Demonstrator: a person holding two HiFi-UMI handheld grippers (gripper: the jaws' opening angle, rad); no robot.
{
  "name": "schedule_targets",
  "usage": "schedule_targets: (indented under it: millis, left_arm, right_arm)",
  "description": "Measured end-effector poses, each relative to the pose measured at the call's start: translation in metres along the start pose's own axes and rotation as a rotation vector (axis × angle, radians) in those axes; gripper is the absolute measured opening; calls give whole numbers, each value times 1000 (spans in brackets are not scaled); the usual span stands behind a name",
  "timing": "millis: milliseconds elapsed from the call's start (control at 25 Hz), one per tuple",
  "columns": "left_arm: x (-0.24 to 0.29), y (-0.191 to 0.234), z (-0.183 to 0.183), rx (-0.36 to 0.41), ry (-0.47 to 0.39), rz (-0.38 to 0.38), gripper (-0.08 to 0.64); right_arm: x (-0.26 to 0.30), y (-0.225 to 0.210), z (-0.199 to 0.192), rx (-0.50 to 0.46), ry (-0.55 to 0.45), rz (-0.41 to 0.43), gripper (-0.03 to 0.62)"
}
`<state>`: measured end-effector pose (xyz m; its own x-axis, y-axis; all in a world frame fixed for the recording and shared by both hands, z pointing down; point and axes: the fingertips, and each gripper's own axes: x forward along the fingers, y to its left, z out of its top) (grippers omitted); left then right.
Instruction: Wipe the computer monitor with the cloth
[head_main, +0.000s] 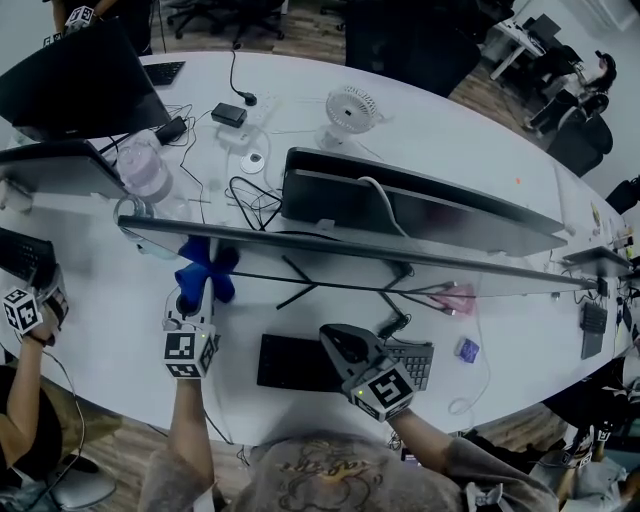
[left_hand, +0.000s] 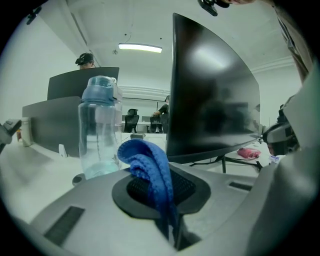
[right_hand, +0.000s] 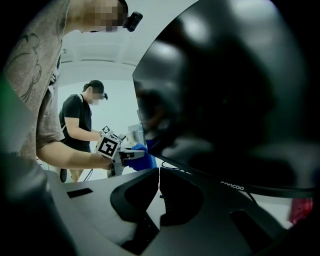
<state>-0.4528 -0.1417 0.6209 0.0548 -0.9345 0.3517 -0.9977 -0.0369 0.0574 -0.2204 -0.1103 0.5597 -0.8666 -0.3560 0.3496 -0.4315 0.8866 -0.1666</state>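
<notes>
Fingers (left_hand: 90, 220) of left gripper (head_main: 188, 305) clamp cloth (left_hand: 150, 170); right gripper's (right_hand: 158, 175) own view shows them closed.

1. Head view: above the table's (head_main: 100, 300) near edge, looking steeply down onto the monitor's (head_main: 400, 258) top edge.
2. Left gripper view: low, by the monitor's left end, facing across its front.
3. Right gripper view: close under the monitor's front, looking left; all three share the monitor.

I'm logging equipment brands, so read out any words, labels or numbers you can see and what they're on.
"concoo", as best it reads: small pale letters on the lower monitor bezel.
Shirt print: too blurred to read.
Nothing else is legible.
</notes>
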Motion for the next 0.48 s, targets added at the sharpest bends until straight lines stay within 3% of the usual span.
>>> schedule_targets:
  millis: [480]
  left_arm:
    - [2,-4,5,20,6,-16,48]
  right_arm:
    - [0,-2,-3,1,6,3,21]
